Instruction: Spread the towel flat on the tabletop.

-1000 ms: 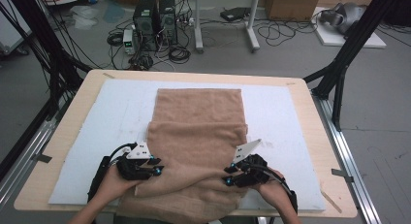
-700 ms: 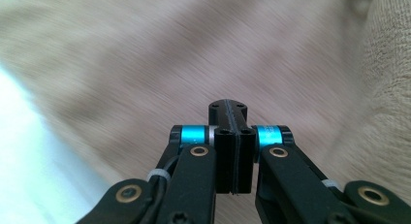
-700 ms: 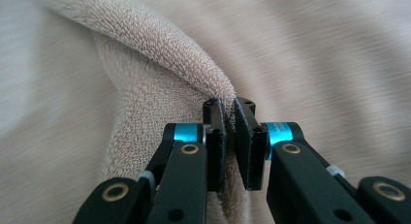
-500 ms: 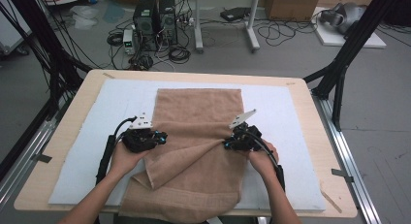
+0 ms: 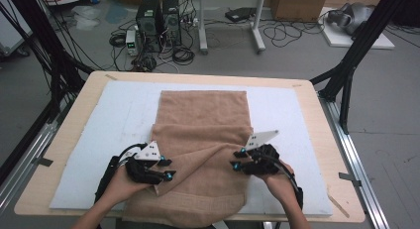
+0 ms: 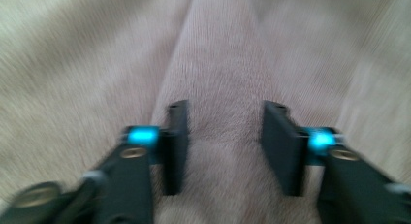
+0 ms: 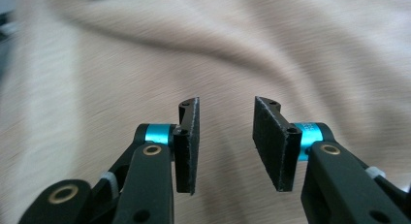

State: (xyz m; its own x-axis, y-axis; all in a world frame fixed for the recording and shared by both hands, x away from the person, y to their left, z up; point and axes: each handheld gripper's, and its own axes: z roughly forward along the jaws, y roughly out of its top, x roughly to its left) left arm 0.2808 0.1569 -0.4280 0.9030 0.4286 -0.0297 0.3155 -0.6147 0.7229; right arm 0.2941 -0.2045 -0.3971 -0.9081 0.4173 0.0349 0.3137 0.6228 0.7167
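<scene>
A tan towel (image 5: 200, 115) lies lengthwise on the white mat (image 5: 121, 115), its near part folded loosely over the middle with a slanted crease. My left gripper (image 5: 167, 168) hovers at the towel's near left, its jaws just opened. In the left gripper view, blurred, the left gripper (image 6: 225, 136) stands open over a ridge of towel (image 6: 218, 49), and the pads are not pressing on it. My right gripper (image 5: 237, 158) is at the near right. Its jaws have also just opened, and the right gripper (image 7: 225, 136) has only towel (image 7: 242, 49) behind the gap.
The mat covers a wooden table (image 5: 79, 105) with metal rails along both sides. Black frame poles (image 5: 346, 75) rise at the far corners. Computer towers (image 5: 153, 16) and cables sit on the floor beyond. A person's hands enter from the near edge.
Both grippers carried the towel's near edge forward, let it go, and have now drawn back toward the near edge with jaws apart. The folded flap stays lying on the towel.
</scene>
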